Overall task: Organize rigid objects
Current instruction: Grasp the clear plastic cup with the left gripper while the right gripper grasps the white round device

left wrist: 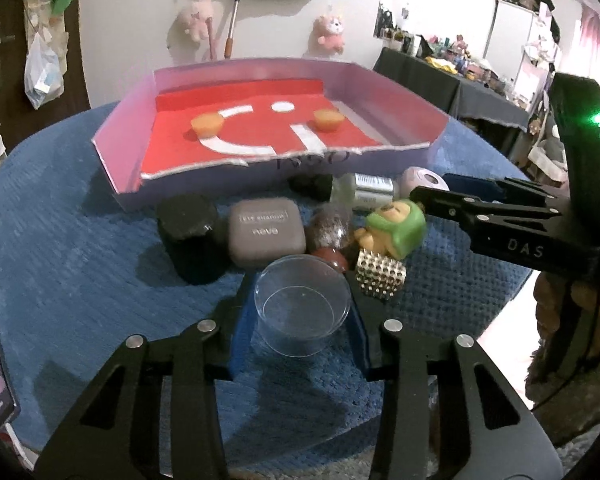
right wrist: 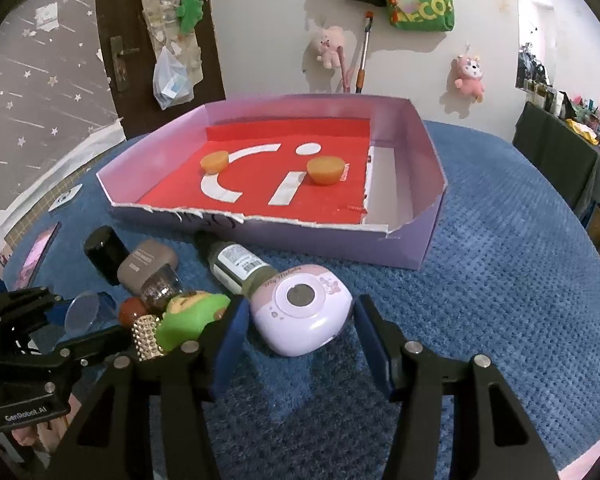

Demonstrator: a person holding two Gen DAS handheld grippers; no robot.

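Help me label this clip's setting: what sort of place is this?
Likely a lived-in room at home: plush toys hang on the wall, a cluttered side table stands behind, and a blue cloth covers the work table.

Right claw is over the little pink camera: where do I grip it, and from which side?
Grip the pink camera across its two rounded side edges, coming down from the near side. It lies flat, lens up, between the right claw pads; the bottle blocks the far side.
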